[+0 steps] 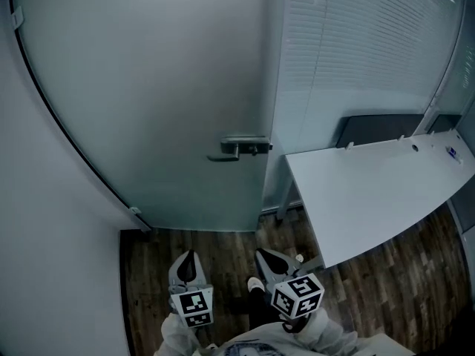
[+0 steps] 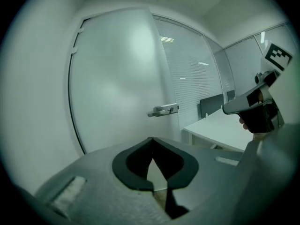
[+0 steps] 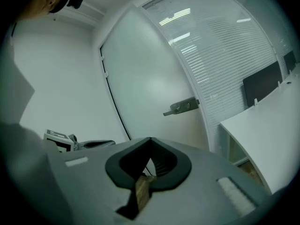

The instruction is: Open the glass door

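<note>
The frosted glass door [image 1: 148, 87] fills the upper left of the head view. Its metal lever handle [image 1: 239, 147] sits at the door's right edge and points left. Both grippers are held low, close to my body and well short of the door. My left gripper [image 1: 189, 255] is shut with nothing in it. My right gripper [image 1: 261, 254] is beside it, jaw tips together, also empty. In the left gripper view the door handle [image 2: 163, 110] lies above the closed jaw tips [image 2: 151, 139]. The right gripper view has the handle [image 3: 182, 107] up and to the right of its tips [image 3: 150, 139].
A white desk [image 1: 371, 191] stands at the right, its corner close to the door. Behind it are a dark chair back [image 1: 378, 128] and a glass partition with blinds [image 1: 356, 43]. A white wall [image 1: 44, 236] runs along the left, over dark wood floor [image 1: 223, 251].
</note>
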Tool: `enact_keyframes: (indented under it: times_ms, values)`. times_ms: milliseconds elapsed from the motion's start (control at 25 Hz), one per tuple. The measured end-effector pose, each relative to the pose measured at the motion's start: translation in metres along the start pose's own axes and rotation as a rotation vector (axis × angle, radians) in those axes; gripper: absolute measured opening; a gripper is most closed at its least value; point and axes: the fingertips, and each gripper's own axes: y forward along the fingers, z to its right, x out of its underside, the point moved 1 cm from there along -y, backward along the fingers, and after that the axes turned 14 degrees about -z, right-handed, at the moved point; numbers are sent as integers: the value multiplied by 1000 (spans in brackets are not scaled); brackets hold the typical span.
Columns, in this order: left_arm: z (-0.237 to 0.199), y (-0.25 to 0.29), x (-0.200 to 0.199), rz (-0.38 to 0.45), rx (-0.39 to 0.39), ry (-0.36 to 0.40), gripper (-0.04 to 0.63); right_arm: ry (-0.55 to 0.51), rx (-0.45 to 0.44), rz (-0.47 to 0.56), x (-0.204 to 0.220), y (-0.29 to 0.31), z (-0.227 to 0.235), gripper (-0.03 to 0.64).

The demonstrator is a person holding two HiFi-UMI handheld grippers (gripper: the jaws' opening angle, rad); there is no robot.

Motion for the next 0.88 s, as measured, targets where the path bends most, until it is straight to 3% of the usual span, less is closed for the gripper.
enact_keyframes:
  times_ms: [120,480,880]
  values:
    - [-5,-32,31,-20,6,-40,2,-43,33,-1,20,-23,-21,5]
    - [39,-104,62,-12,105,9,2,-94,74,-12,62,-84,-71,5]
    - [91,-119,47,23,160,39,2,-91,84,-1,68,-120,-54,5]
